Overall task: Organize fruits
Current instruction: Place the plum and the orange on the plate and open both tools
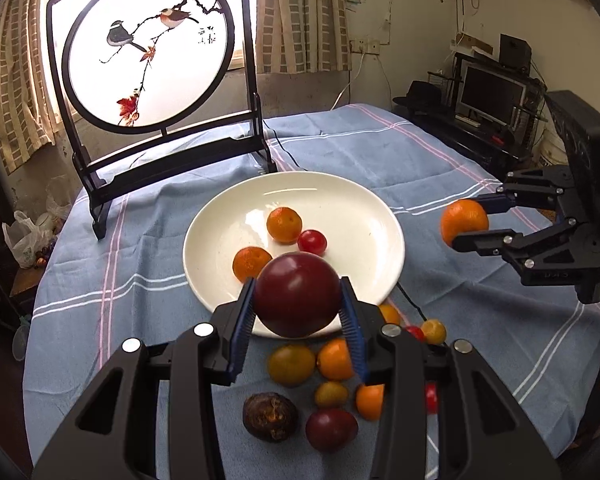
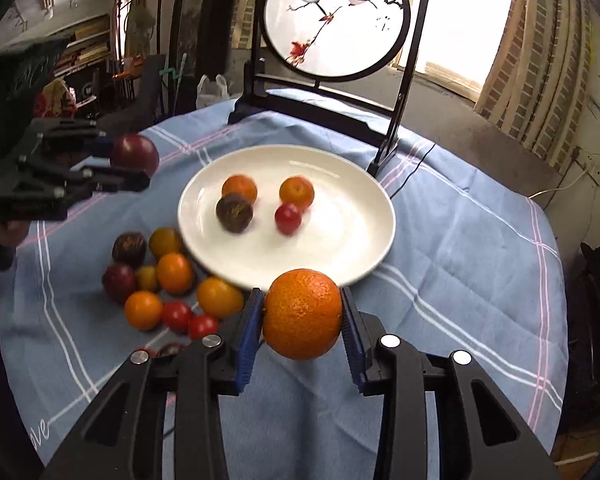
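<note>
Cloth hem shows only letters "ove".

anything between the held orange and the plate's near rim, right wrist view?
Nothing. In the right wrist view the orange held by the right gripper overlaps the plate rim directly; the loose fruit pile lies off to the left.

A dark red plum and an orange are held above the plate.

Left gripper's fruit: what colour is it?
Dark red, smooth-skinned fruit, shut between the left gripper fingers; clearest in the left wrist view.
</note>
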The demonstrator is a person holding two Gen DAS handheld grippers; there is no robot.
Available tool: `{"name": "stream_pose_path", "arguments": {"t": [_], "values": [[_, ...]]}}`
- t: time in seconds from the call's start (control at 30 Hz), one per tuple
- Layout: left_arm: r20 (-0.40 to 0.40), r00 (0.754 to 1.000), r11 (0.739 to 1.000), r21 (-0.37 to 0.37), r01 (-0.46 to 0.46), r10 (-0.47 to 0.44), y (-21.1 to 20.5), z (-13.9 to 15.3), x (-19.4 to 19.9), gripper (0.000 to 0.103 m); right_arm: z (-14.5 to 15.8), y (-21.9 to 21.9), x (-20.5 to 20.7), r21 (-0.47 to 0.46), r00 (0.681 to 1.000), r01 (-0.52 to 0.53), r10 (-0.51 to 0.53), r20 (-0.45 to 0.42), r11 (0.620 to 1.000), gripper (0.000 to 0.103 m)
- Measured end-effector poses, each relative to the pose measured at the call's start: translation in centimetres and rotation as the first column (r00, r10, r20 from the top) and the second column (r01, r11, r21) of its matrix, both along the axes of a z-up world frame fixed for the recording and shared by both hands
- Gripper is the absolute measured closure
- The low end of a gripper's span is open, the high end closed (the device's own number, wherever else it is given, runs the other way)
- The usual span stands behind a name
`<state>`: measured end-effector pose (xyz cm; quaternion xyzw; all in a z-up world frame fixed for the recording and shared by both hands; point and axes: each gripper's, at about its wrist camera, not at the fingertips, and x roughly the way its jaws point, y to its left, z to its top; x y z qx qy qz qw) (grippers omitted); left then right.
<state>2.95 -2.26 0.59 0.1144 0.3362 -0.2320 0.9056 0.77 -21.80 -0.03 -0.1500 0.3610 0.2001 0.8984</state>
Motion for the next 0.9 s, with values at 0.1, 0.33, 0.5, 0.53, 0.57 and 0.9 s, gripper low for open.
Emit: {"name": "stream_pose_path", "arguments": {"t": [0.1,0.33,0.5,0.53,0.57,0.9], "values": [[0.002,1.0,1.0,0.013,-0.011,0.011,-1.6,0.0,2.2,0.063,0.4,0.5,3.2,0.05,1.0,0.022,-0.021,-0.004,0.999,0.065],[-0.02,0.998,0.996,0.073,-0.055,0.057,-4.0,-1.6,6.4,0.063,-1.7,2.1,9.0,0.069,0.996,0.071,-0.067,-0.055,0.995,0.065],[-0.044,0.993,0.988,0.117,-0.099,0.105,-4.2,-3.3,8.3,0.063,-3.2,3.0,11.3,0.079,0.992,0.089,-0.081,-0.092,0.993,0.065],[-0.047,0.993,0.987,0.122,-0.102,0.108,-4.3,-3.5,8.5,0.063,-3.4,3.1,11.6,0.079,0.992,0.089,-0.081,-0.098,0.993,0.065],[-0.049,0.992,0.986,0.127,-0.107,0.114,-4.3,-3.8,8.7,0.063,-3.6,3.3,11.8,0.078,0.992,0.089,-0.081,-0.101,0.993,0.065],[-0.045,0.982,0.975,0.141,-0.173,0.181,-4.1,-4.5,10.1,0.05,-4.5,3.7,13.6,0.077,0.985,0.118,-0.108,-0.132,0.99,0.059]]}}
